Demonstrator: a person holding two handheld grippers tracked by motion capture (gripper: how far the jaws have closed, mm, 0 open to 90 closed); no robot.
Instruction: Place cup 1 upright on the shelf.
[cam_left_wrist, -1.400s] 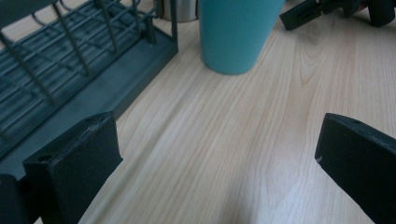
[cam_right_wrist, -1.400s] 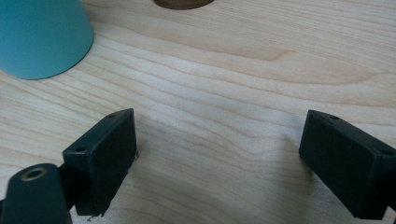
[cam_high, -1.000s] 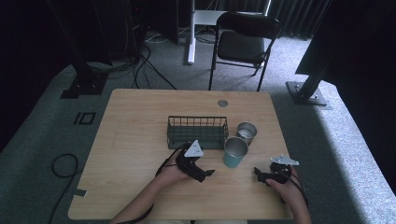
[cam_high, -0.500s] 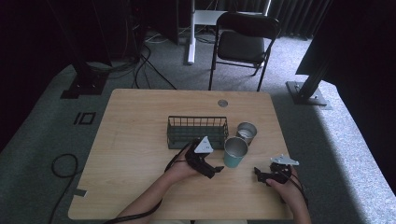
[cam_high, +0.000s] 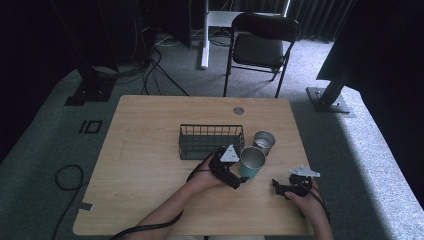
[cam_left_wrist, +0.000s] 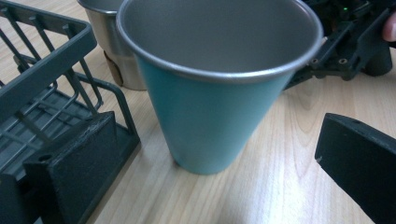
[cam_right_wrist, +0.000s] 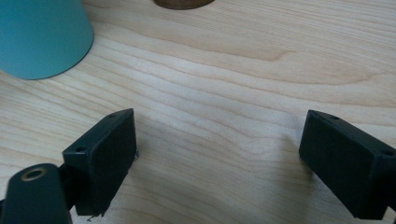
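Your left tongs (cam_left_wrist: 210, 158) spread wide around teal cup (cam_left_wrist: 212, 93), no contact; right tongs (cam_right_wrist: 219, 163) wide open, empty, right of cup.

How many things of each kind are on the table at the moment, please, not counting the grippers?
Cups: 2, a teal cup and a plain metal cup
Wire baskets: 1, a dark green basket
Total: 3

Teal cup (cam_right_wrist: 42, 37) and silver cup (cam_left_wrist: 112, 51) are cut off.
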